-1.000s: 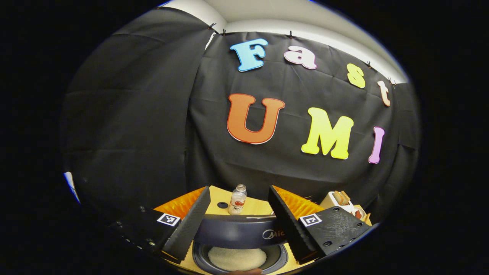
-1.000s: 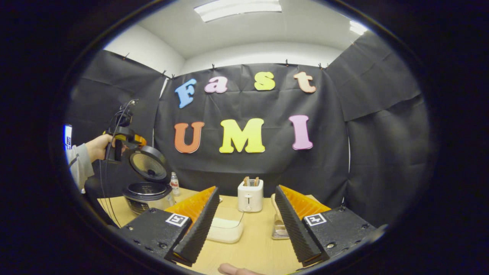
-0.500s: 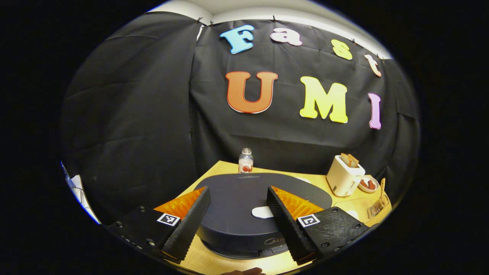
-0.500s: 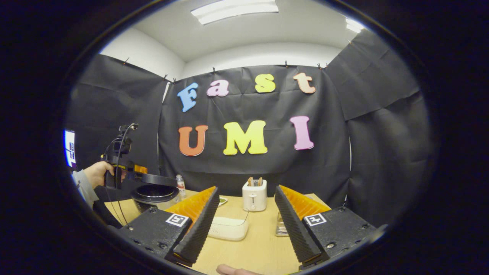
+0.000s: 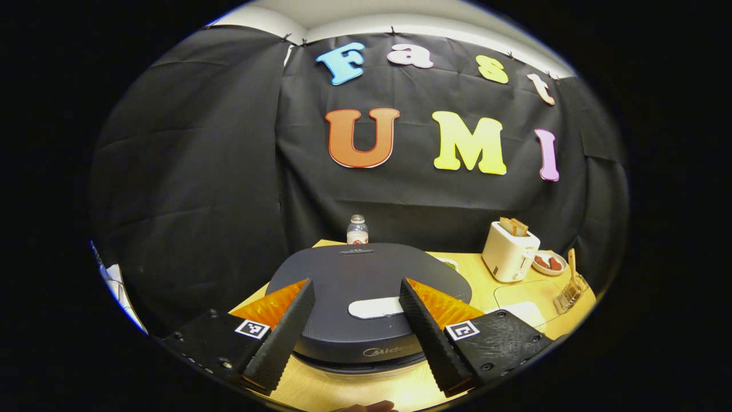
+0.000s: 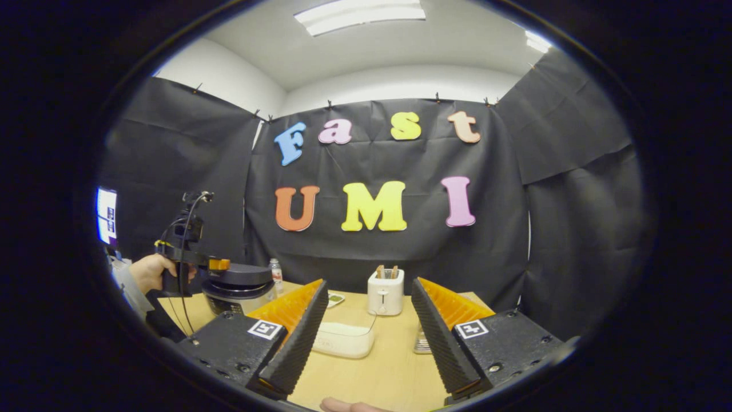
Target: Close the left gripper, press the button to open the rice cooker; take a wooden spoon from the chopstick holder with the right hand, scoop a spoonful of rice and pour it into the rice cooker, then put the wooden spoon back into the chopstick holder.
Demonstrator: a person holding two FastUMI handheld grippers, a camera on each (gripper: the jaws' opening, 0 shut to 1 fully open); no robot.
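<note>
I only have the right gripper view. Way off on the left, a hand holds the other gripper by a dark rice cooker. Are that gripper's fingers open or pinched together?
Observer: Open. In the left gripper view the left gripper has its fingers spread over the closed lid of the rice cooker, holding nothing.
Visitor: Is there anything on top of that lid?
Observer: A pale oblong patch lies on it, between the two fingers.
Visitor: And where is the wooden spoon?
Observer: The wooden spoon stands in the chopstick holder, to the right of the toaster.
</note>
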